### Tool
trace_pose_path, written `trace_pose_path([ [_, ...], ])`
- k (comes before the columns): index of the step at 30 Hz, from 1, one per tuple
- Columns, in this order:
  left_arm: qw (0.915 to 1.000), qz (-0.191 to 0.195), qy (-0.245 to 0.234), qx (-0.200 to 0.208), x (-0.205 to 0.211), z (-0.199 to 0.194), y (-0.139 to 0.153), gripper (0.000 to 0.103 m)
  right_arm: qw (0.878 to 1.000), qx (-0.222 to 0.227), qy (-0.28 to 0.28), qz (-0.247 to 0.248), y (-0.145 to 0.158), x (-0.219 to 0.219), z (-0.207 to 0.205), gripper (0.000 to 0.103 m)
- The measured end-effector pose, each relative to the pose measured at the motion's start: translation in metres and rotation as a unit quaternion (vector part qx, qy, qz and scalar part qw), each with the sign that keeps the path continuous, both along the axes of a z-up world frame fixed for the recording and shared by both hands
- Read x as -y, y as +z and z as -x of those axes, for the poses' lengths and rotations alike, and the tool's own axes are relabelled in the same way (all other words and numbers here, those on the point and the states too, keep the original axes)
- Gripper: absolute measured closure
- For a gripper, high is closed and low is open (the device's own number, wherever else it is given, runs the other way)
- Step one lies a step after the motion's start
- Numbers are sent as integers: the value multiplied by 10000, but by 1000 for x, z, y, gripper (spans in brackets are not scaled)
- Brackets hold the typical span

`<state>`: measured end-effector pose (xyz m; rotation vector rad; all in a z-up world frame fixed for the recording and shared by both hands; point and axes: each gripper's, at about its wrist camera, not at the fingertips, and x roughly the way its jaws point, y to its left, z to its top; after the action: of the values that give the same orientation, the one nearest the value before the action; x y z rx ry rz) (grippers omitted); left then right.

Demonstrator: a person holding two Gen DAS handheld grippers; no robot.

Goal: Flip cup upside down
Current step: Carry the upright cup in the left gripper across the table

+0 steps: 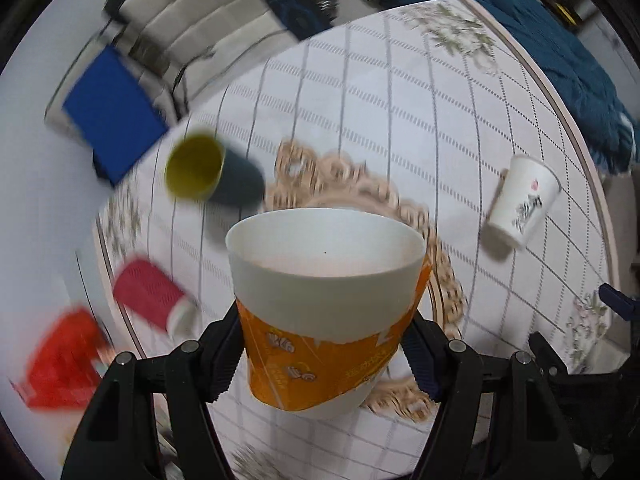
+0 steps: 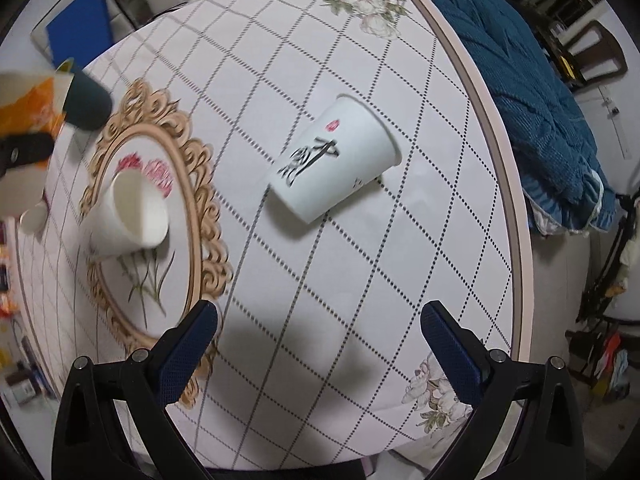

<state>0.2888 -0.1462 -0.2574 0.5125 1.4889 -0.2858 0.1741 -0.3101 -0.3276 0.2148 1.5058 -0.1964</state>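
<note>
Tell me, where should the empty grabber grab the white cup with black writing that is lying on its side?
Probably across its middle, coming down from above. The white cup lies tipped over on the tablecloth, so its round wall faces up and its rim points toward the far right. The open right gripper hangs just in front of it, and its fingers look wide enough to straddle the wall.

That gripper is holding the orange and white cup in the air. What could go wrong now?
The left gripper pinches the orange-and-white cup low on its thin wall; squeezing could crush it, or it may slip while turning. Setting it down, it might knock the dark cup or red cup lying nearby.
</note>
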Motion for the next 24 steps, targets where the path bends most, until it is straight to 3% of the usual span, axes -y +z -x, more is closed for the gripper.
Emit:
trace_pose_path([
  [7, 9914, 253, 1243, -314, -66, 54, -13, 34, 9985, 60, 539, 11, 1, -28, 31, 0],
  [14, 9626, 538, 2499, -895, -133, 99, -59, 34, 9940, -52, 1096, -28, -14, -62, 57, 0],
  [18, 9522, 574, 2802, -1067, -154, 118, -79, 34, 9917, -163, 1269, -120, -27, -81, 65, 0],
  [24, 9477, 585, 2891, -1222, -170, 127, -97, 34, 9909, -325, 1303, -111, -43, -99, 70, 0],
])
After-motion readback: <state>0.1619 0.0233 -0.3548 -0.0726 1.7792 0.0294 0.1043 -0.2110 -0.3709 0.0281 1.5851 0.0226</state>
